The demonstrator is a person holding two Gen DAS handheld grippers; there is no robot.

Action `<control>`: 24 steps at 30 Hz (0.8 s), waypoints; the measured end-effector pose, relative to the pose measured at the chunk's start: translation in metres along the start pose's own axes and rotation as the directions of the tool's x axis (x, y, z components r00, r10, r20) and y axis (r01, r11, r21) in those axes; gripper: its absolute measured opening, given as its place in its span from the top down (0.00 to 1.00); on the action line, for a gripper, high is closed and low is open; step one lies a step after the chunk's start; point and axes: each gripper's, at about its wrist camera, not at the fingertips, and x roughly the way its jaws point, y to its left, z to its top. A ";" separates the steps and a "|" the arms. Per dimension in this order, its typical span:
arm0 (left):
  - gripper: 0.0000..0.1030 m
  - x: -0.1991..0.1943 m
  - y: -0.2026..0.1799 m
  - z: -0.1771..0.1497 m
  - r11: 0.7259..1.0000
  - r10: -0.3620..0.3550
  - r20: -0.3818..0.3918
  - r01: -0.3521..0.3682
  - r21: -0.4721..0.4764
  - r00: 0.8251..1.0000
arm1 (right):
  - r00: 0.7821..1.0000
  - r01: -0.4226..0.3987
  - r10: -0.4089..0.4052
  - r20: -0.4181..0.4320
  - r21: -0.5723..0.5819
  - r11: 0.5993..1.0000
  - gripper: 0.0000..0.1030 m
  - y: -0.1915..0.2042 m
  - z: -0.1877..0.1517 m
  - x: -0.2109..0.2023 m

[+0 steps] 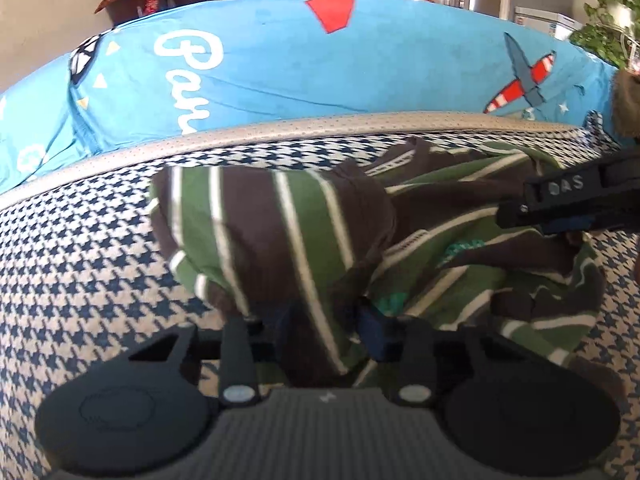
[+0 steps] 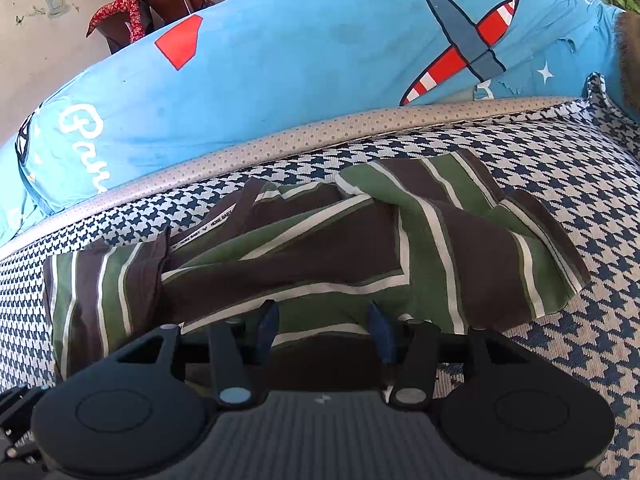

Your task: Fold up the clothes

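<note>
White tape inside the striped garment (image 2: 304, 256) neck reads "HONE BABY". The right gripper (image 1: 560, 204) body bears raised "DAS". The blue cover (image 1: 280, 64) carries white script, legible as "Par".

One brown, green and white striped cotton garment (image 2: 312, 256) lies just ahead of the claws. One blue-and-white houndstooth woven cover (image 2: 560, 184) spreads beneath it. One bright blue printed cushion (image 2: 300, 60) runs beyond, bearing one red-and-white striped aeroplane print (image 2: 460, 48). Two black two-finger grippers: left (image 1: 324, 320), right (image 2: 322, 320).
</note>
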 end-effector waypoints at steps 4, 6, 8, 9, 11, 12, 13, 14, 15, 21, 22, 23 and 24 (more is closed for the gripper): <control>0.71 -0.002 0.012 0.000 0.999 0.041 0.003 -0.041 -0.034 0.999 | 1.000 0.000 0.000 -0.001 0.000 1.000 0.51 0.000 0.000 0.000; 0.72 -0.004 0.018 -0.001 0.997 0.065 0.004 -0.065 -0.043 0.998 | 1.000 0.002 -0.002 -0.002 -0.002 1.000 0.51 0.000 0.001 0.000; 0.74 -0.007 0.022 -0.002 0.994 0.094 0.007 -0.093 -0.053 0.996 | 1.000 0.004 -0.004 -0.004 -0.007 1.000 0.50 0.001 0.001 0.001; 0.76 -0.009 0.025 -0.003 0.992 0.108 0.009 -0.108 -0.060 0.994 | 1.000 0.003 -0.003 -0.005 -0.012 1.000 0.47 0.002 0.001 0.001; 0.76 -0.013 0.032 -0.005 0.987 0.140 0.009 -0.139 -0.078 0.990 | 1.000 0.004 -0.004 -0.006 -0.029 1.000 0.44 0.004 0.000 0.002; 0.76 -0.015 0.036 -0.006 0.983 0.159 0.006 -0.158 -0.089 0.987 | 1.000 0.007 -0.007 -0.006 -0.038 0.999 0.43 0.005 -0.001 0.002; 0.76 -0.017 0.041 -0.007 0.979 0.179 0.000 -0.178 -0.104 0.984 | 1.000 0.010 -0.011 -0.006 -0.047 0.999 0.42 0.006 -0.001 0.002; 0.76 -0.018 0.047 -0.008 0.972 0.200 -0.009 -0.200 -0.124 0.980 | 1.000 0.013 -0.013 -0.005 -0.054 0.998 0.42 0.007 -0.002 0.002; 0.76 -0.020 0.052 -0.010 0.965 0.216 -0.020 -0.217 -0.146 0.976 | 1.000 0.015 -0.015 -0.005 -0.061 0.998 0.41 0.007 -0.002 0.002; 0.76 -0.031 0.089 -0.024 0.913 0.316 -0.084 -0.327 -0.244 0.945 | 1.000 0.011 -0.011 -0.006 -0.051 0.999 0.41 0.005 -0.001 0.000; 0.76 -0.033 0.094 -0.027 0.904 0.326 -0.094 -0.340 -0.259 0.940 | 1.000 0.012 -0.012 -0.007 -0.051 0.999 0.41 0.005 -0.001 -0.001; 0.76 -0.034 0.099 -0.029 0.895 0.337 -0.104 -0.353 -0.272 0.936 | 1.000 0.012 -0.013 -0.007 -0.050 0.999 0.41 0.005 -0.001 -0.001; 0.76 -0.035 0.103 -0.032 0.887 0.349 -0.111 -0.366 -0.282 0.931 | 1.000 0.013 -0.013 -0.008 -0.049 0.999 0.41 0.005 -0.001 -0.002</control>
